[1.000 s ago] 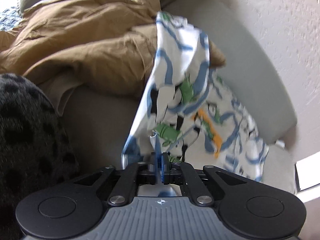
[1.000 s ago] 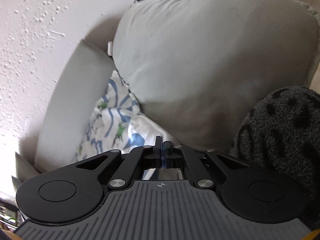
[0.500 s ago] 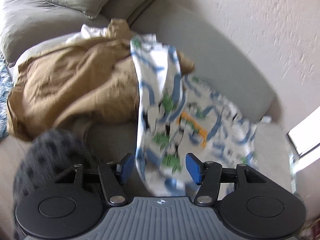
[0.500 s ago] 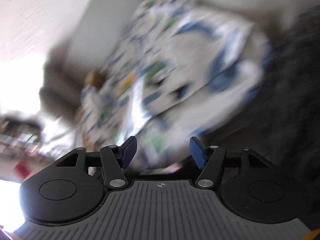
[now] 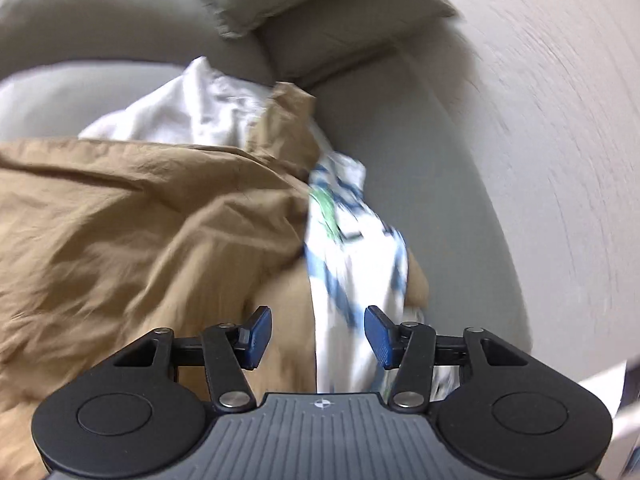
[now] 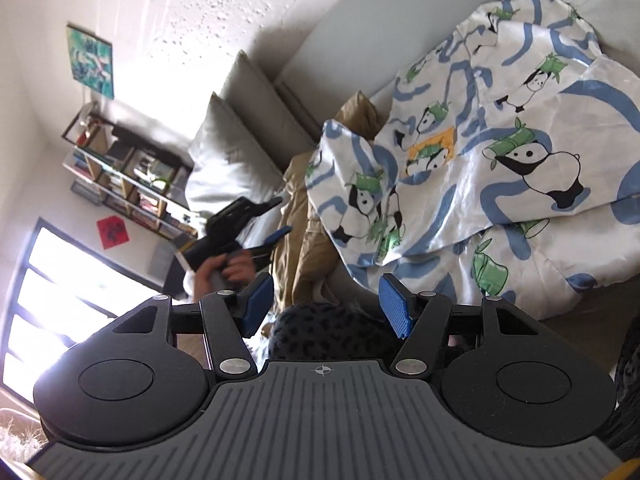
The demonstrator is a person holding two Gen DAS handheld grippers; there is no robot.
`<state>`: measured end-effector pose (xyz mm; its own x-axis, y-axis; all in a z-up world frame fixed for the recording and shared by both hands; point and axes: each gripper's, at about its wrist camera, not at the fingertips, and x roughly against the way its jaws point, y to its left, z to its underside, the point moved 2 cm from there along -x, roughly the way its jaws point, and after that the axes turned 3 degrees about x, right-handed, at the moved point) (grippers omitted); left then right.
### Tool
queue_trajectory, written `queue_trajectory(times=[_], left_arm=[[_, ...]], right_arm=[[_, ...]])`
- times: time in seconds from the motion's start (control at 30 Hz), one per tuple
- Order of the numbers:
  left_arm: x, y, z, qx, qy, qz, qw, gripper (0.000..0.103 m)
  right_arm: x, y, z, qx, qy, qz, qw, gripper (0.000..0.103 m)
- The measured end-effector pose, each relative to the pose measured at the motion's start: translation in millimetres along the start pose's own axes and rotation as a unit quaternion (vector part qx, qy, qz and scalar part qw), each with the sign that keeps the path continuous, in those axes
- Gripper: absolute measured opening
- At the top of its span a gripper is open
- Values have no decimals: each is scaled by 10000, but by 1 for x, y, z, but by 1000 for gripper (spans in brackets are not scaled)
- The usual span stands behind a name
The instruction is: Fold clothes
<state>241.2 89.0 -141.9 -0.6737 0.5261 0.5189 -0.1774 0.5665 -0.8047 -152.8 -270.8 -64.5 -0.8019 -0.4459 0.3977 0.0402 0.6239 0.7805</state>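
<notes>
On the grey sofa [image 6: 320, 40], the panda-print garment [image 6: 500, 152] lies spread across the seat, one end draped over the tan garment [image 5: 140, 240]. A white cloth [image 5: 180, 116] sits behind the tan garment, touching it. The left gripper [image 5: 318, 334] hovers above the tan and printed fabric with its blue fingers [image 5: 256, 336] spread apart, holding nothing; the print below it is motion-blurred, so contact is uncertain. The right gripper [image 6: 326, 310] is likewise spread wide and empty, above a dark spotted fabric [image 6: 328, 332]. A hand [image 6: 224, 272] holds the left gripper near a bookshelf [image 6: 120, 172].
</notes>
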Motion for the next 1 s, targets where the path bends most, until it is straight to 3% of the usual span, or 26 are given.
queue_trajectory(times=[0.1,0.37,0.47,0.5,0.53,0.6,0.63,0.83,1.0], left_arm=[[-27,9,-14,441,154,181,9987,49],[-67,11,-32,936,397,440,9939,50],[-77,9,-32,1205,474,440,9906,46],[-79,8,-33,1198,476,396,9909,38],[-80,5,-34,1124,488,337,9919,33],[-77,-3,-36,794,451,135,9957,6],[-72,-9,-38,579,371,69,9976,0],[-25,-44,-51,-258,-89,363,9990,0],[26,-79,-40,-1516,-336,753,9850,0]], right_arm=[[3,7,1,-14,-126,6,9999,65],[22,33,4,516,-693,-10,9963,65],[27,38,2,634,-778,-50,9949,65],[29,40,2,674,-806,-64,9944,65],[31,42,1,713,-834,-77,9939,65],[34,45,0,792,-891,-104,9928,65],[36,47,0,831,-919,-117,9922,65],[48,55,-3,1012,-1099,-193,9886,65],[64,34,-3,643,-1346,-211,9886,65]])
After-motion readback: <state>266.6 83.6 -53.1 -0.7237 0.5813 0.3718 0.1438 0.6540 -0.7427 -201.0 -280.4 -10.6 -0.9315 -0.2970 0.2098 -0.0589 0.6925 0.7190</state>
